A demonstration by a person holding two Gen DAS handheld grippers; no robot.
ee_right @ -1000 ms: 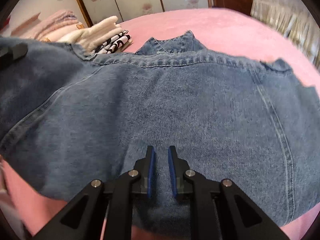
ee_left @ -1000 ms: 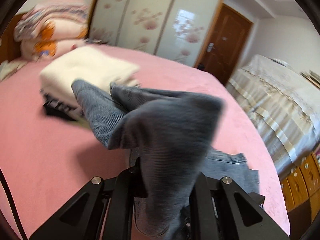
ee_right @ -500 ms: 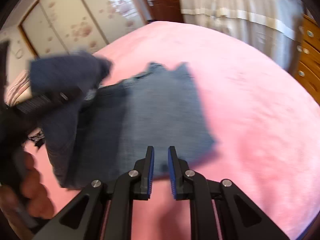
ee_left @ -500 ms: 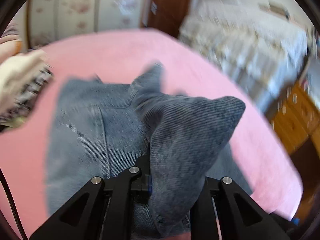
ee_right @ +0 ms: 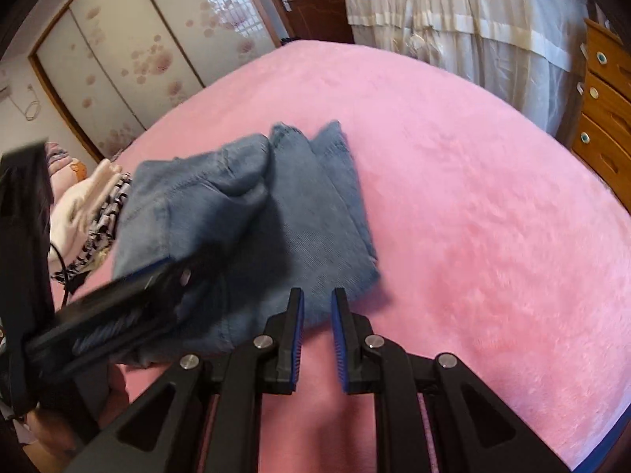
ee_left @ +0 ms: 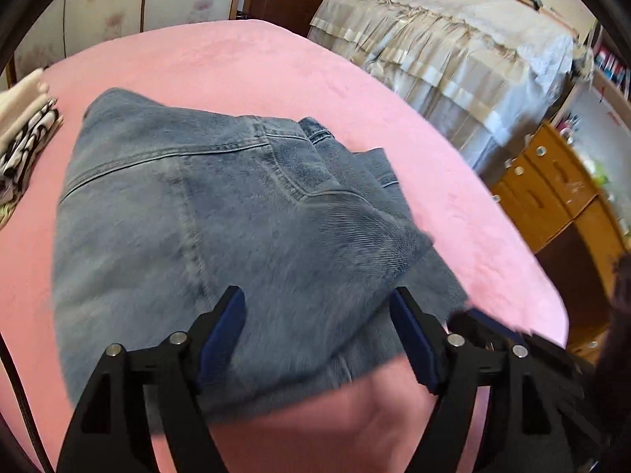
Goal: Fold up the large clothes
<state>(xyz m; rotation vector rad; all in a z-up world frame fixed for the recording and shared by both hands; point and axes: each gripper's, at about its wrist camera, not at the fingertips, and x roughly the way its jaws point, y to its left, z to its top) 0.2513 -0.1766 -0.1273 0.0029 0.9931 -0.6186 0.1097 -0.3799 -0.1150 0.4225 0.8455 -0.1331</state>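
A blue denim garment (ee_left: 221, 213) lies folded on the pink bed (ee_left: 252, 59); it also shows in the right wrist view (ee_right: 276, 213). My left gripper (ee_left: 315, 315) is wide open and empty, just above the garment's near edge. In the right wrist view the left gripper (ee_right: 157, 276) hangs over the garment's left part. My right gripper (ee_right: 317, 311) has its jaws nearly together with a narrow gap, holds nothing, and sits at the garment's near right corner.
A stack of folded clothes (ee_left: 23, 130) lies at the bed's left; it also shows in the right wrist view (ee_right: 86, 213). A cloth-covered piece of furniture (ee_left: 453, 47) and a wooden dresser (ee_left: 552, 189) stand to the right. Wardrobe doors (ee_right: 138, 51) are behind.
My left gripper carried the denim fold over the garment, then opened and let it go; the fold now lies flat. My right gripper pulled back off the garment to its near corner.
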